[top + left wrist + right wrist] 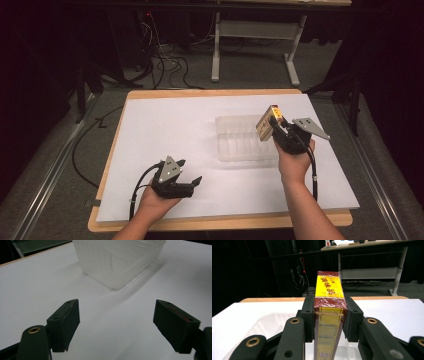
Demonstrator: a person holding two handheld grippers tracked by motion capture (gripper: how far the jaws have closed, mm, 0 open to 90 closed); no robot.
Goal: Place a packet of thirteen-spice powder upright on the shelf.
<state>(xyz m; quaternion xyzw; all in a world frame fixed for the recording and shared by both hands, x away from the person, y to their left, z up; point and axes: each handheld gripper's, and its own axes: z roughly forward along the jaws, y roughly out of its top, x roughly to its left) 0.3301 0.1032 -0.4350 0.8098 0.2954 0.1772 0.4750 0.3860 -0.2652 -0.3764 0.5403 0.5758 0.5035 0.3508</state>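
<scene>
Counting one clear plastic tub (241,139) and one red-and-yellow box (266,123) on the white sheet (165,125). Wide bare sheet lies left of the tub. The right gripper (276,124) is clamped on the box, apparently above the tub's right end. The left gripper (189,172) rests near-left, jaws apart.

Red Chinese characters "调味品" on the yellow panel of the box (329,312); barcode below.
</scene>
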